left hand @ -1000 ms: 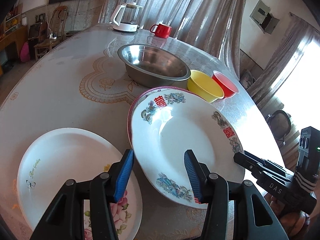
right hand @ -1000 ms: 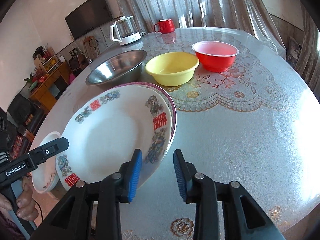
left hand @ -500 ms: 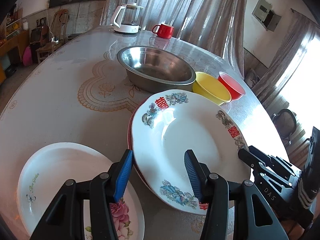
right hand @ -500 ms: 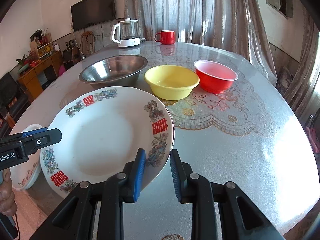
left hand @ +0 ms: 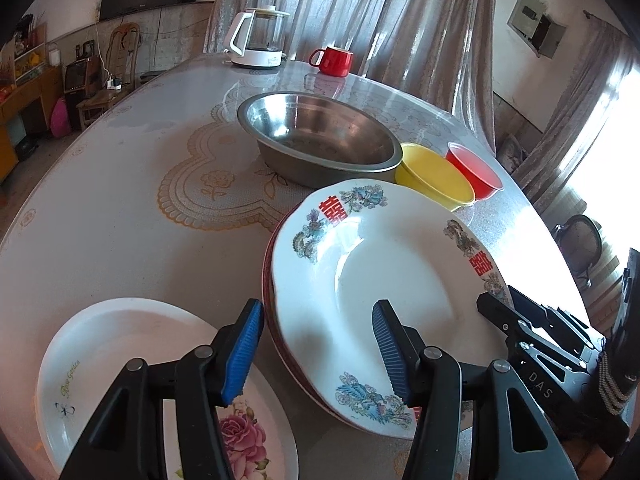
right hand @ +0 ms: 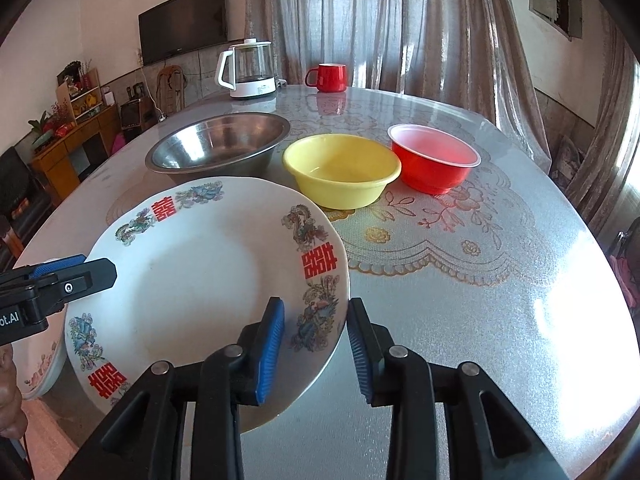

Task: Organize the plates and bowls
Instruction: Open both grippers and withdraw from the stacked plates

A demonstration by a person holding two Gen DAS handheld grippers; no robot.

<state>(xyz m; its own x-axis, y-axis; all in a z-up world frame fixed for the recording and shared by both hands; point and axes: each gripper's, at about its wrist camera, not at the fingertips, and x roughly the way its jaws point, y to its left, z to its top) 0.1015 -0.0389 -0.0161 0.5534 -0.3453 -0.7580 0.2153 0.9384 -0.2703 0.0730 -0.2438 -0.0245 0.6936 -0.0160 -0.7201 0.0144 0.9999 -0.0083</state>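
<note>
The decorated plate (right hand: 192,276) sits atop a red-rimmed plate (left hand: 269,280) on the table (right hand: 460,288), its edge between the right gripper (right hand: 316,346) jaws, which have just been opening and no longer press it. The left gripper (left hand: 318,354) hovers open beside a rose plate (left hand: 132,344).

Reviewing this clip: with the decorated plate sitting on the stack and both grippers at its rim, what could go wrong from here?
1. The right gripper, jaws just opened, straddles the decorated plate rim; pulling away may drag it.
2. That plate sits off-centre on the plate below, so it may slide.
3. The left gripper is open at the near rim, beside the rose plate; a careless move could knock either.
</note>
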